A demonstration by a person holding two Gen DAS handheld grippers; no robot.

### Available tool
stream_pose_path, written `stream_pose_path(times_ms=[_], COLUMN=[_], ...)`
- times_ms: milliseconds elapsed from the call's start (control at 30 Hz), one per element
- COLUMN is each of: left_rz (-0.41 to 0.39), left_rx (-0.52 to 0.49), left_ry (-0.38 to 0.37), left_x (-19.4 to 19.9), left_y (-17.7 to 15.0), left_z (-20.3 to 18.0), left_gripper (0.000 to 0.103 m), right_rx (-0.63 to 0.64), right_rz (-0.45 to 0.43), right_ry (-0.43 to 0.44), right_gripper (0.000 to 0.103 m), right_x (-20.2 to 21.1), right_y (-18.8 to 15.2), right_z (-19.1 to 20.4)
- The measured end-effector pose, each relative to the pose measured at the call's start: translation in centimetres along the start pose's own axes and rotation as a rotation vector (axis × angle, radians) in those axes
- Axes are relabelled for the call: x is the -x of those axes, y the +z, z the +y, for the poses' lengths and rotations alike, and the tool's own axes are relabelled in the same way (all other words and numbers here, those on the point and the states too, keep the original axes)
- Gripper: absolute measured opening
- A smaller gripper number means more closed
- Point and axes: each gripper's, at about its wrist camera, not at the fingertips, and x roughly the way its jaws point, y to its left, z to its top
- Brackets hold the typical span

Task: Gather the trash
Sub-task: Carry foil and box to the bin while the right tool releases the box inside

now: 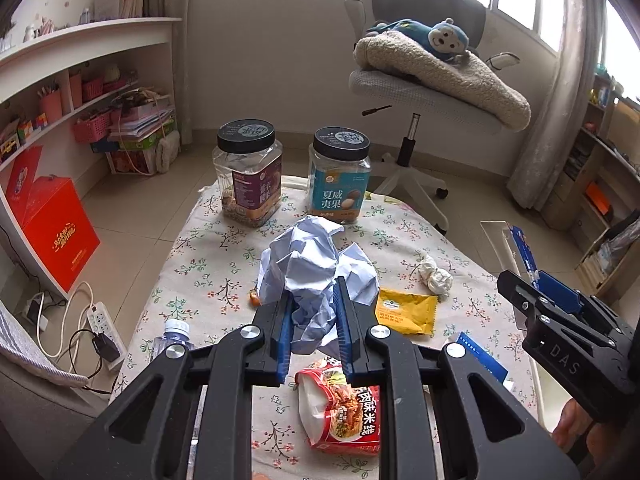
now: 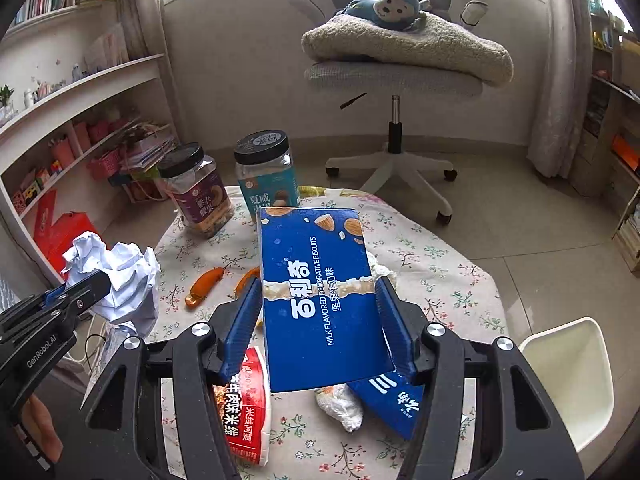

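Observation:
My left gripper is shut on a big ball of crumpled white paper, lifted above the floral tablecloth. In the right wrist view that paper ball hangs at the left in the left gripper. My right gripper is shut on a blue biscuit box, its pads pressing on the long sides, the box raised over the table. From the left wrist view the right gripper is at the right edge with the blue box.
On the cloth lie a red noodle packet, a yellow sachet, a tissue wad, orange wrappers, another blue box and a bottle. Two black-lidded jars stand at the back. A white bin stands right.

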Motion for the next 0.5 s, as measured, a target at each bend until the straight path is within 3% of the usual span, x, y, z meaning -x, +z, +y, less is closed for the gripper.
stream_pose_path(times_ms=[500], left_rz=[-0.039], left_rx=[-0.044], left_ry=[-0.051], left_x=[0.3], left_y=[-0.2], left_z=[-4.7], left_gripper=[0.019], right_rx=[-0.039], right_rz=[-0.051], right_ry=[-0.084], right_gripper=[0.056], right_x=[2.8], right_y=[-0.2], right_z=[-4.1])
